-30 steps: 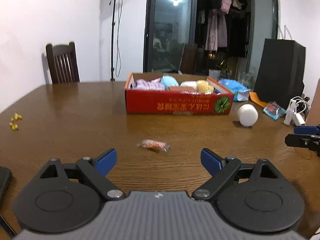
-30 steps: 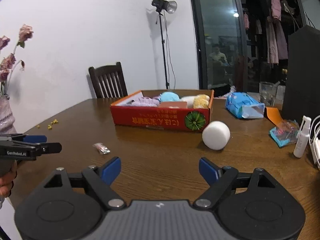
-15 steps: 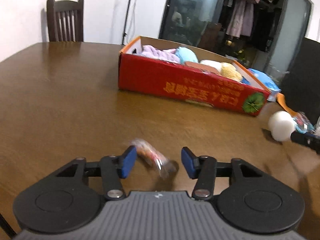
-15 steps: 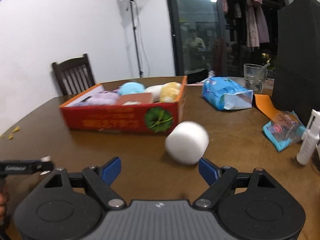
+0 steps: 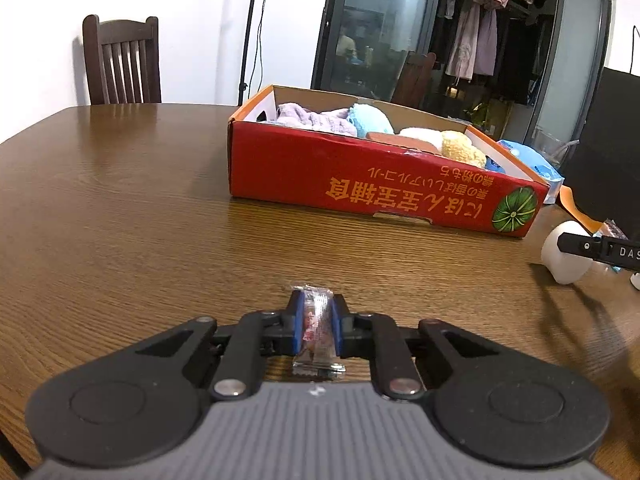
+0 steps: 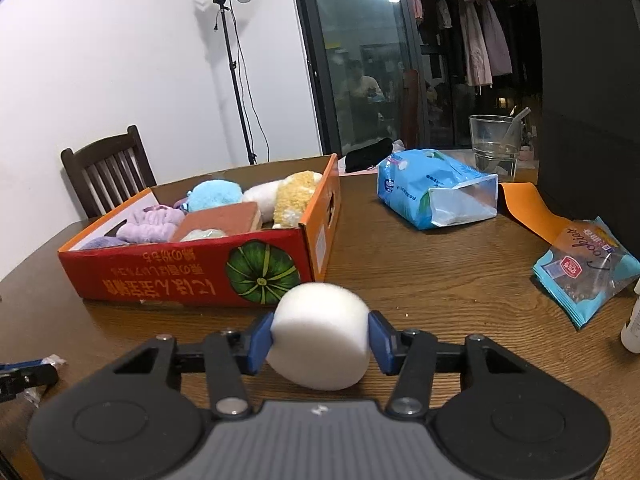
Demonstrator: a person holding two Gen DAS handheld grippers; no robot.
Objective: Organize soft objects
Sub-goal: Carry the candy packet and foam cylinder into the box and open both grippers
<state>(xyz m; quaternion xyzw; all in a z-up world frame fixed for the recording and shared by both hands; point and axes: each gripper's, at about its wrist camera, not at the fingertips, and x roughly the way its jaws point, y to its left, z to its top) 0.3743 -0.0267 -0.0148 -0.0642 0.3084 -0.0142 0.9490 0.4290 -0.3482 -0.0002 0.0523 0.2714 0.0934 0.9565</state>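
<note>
A small clear-wrapped candy (image 5: 318, 334) lies on the wooden table (image 5: 120, 220), and my left gripper (image 5: 316, 320) is shut on it, its blue pads pressing both sides. A white foam ball (image 6: 320, 336) sits between the pads of my right gripper (image 6: 320, 340), whose jaws are closing and touch it on both sides. The same ball (image 5: 564, 258) shows at the right edge of the left wrist view. Beyond both stands a red cardboard box (image 6: 180, 276) holding purple cloth, a blue plush, a yellow plush and a brown sponge.
To the right of the box lie a blue tissue pack (image 6: 436, 188), a glass (image 6: 494, 140), an orange sheet and a blue snack bag (image 6: 588, 268). A white bottle (image 6: 632, 320) stands at the right edge. A dark chair (image 5: 120, 60) is behind the table.
My left gripper moved forward over the candy and shut on it. My right gripper moved forward to the white ball, and its jaws narrowed onto the ball's sides.
</note>
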